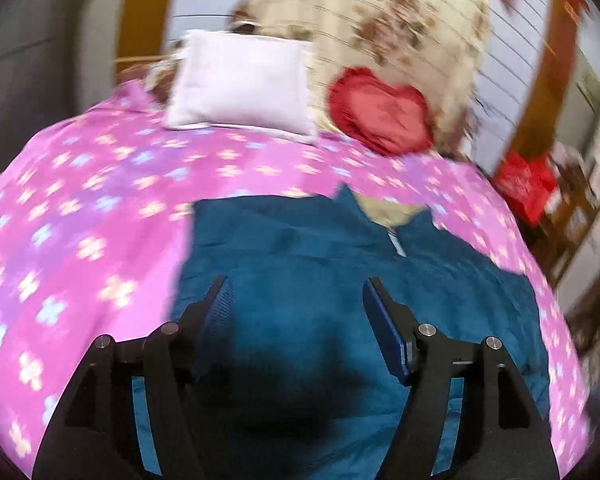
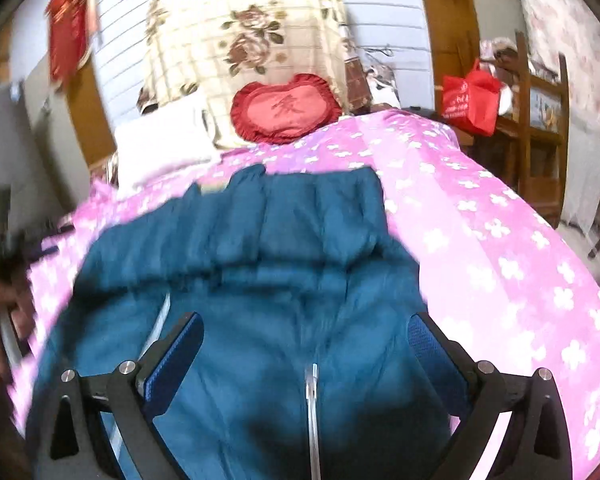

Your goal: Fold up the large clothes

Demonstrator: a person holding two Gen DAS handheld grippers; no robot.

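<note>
Teal jacket spread on a bed, both tools released above it

Motion blur softens both views, and the near hem of the teal jacket [image 1: 300, 264] is hidden behind the tool bodies; a hand at the left edge of the right wrist view is barely legible. The jacket, quilted and zipped, lies on the near part of the pink flowered bedspread [image 1: 80, 208]. Far end: white pillow [image 1: 240, 80], red heart-shaped cushion [image 1: 380, 110], folded floral blanket [image 2: 244, 36]. A red bag [image 2: 470, 98] sits at far right. Left tool [image 1: 296, 300] and right tool [image 2: 304, 332] hang spread wide, gripping nothing
</note>
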